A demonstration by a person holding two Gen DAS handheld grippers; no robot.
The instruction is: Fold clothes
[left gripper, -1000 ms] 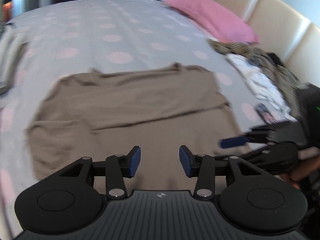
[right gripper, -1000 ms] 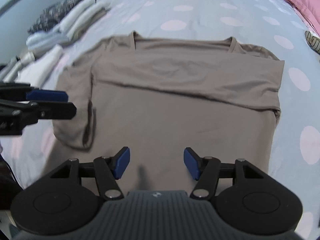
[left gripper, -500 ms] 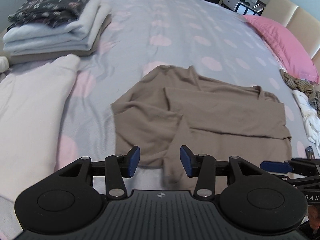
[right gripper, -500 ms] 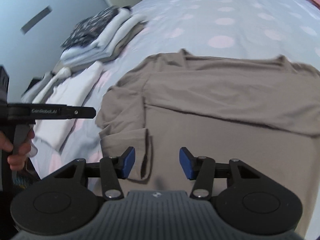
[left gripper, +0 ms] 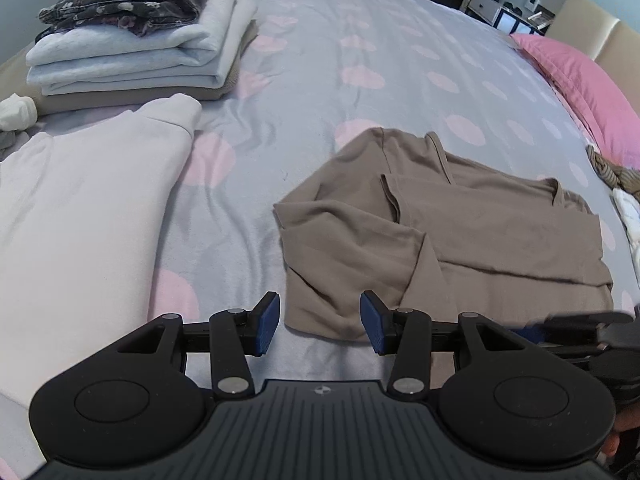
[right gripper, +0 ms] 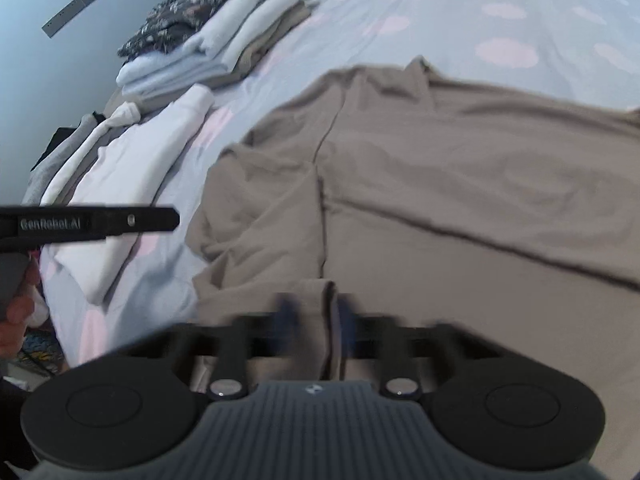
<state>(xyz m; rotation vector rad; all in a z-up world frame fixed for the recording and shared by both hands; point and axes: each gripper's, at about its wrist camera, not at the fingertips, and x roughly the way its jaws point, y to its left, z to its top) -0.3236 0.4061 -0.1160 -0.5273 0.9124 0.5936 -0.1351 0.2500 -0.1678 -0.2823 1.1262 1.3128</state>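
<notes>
Left wrist view, shirt: a brown shirt (left gripper: 460,236) lay partly folded on the spotted bedsheet (left gripper: 360,52), right of a white garment (left gripper: 80,200).
Left wrist view, left gripper (left gripper: 320,322): fingers stood apart over the shirt's near left corner, holding nothing.
Left wrist view, far left: a stack of folded clothes (left gripper: 136,40).
Right wrist view, right gripper (right gripper: 314,318): blurred, its fingers had just been closing and pinched a fold at the shirt's near edge.
</notes>
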